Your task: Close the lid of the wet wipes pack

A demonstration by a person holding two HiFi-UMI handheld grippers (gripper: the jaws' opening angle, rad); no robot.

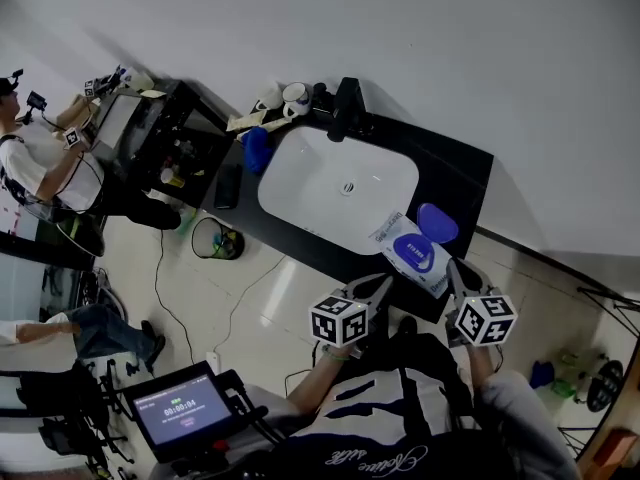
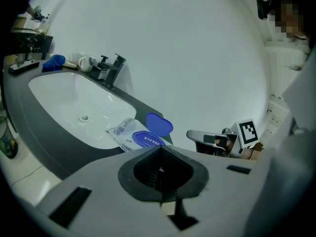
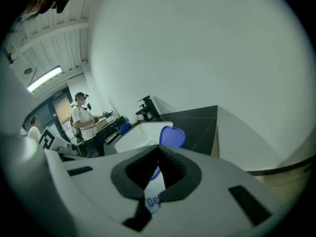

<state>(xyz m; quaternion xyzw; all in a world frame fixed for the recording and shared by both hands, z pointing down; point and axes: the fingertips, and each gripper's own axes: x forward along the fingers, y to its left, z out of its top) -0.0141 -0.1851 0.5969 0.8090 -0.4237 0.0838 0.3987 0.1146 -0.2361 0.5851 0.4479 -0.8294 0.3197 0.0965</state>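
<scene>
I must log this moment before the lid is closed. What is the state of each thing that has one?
Lid: open, standing up.
Pack: flat on the counter.
Left gripper: shut, empty.
Right gripper: shut on the pack's edge.
Tap: no water running.

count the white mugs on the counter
2: first mug and second mug side by side at the counter's back edge, left of the faucet; more may be hidden
</scene>
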